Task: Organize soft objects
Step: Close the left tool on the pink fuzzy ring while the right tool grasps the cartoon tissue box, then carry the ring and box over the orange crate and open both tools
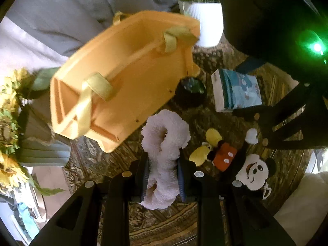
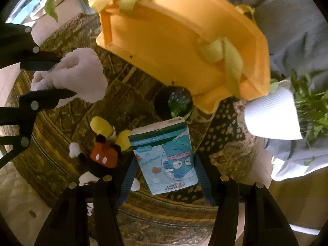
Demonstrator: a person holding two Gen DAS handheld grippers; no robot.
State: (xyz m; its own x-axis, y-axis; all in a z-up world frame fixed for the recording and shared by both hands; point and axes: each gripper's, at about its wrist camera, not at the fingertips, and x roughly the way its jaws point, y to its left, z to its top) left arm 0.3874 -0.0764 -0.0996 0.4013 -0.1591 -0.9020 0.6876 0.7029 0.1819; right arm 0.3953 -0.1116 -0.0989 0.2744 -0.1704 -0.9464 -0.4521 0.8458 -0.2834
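While both grippers point steeply down over the patterned round table (image 1: 164, 225), each has something between its fingers. The left gripper (image 1: 163, 176) is clamped narrow on a fluffy pale pink plush (image 1: 164, 143), whose looped upper end sticks out beyond the fingertips. The right gripper (image 2: 165, 170) holds a tissue pack (image 2: 166, 157) printed with a blue cartoon figure, its blue pads (image 2: 128, 176) pressed against the pack's two long sides. Beyond both sets of fingertips stands an open orange fabric basket (image 1: 127, 78) with yellow handle straps, empty inside as far as can be seen. A Mickey Mouse plush (image 1: 235, 160) lies on the table just right of the left fingers and just left of the right ones. A small dark pot (image 2: 173, 102) sits between the tissue pack and the basket, and a white ribbed planter (image 2: 270, 114) stands off to the right of the right fingers.
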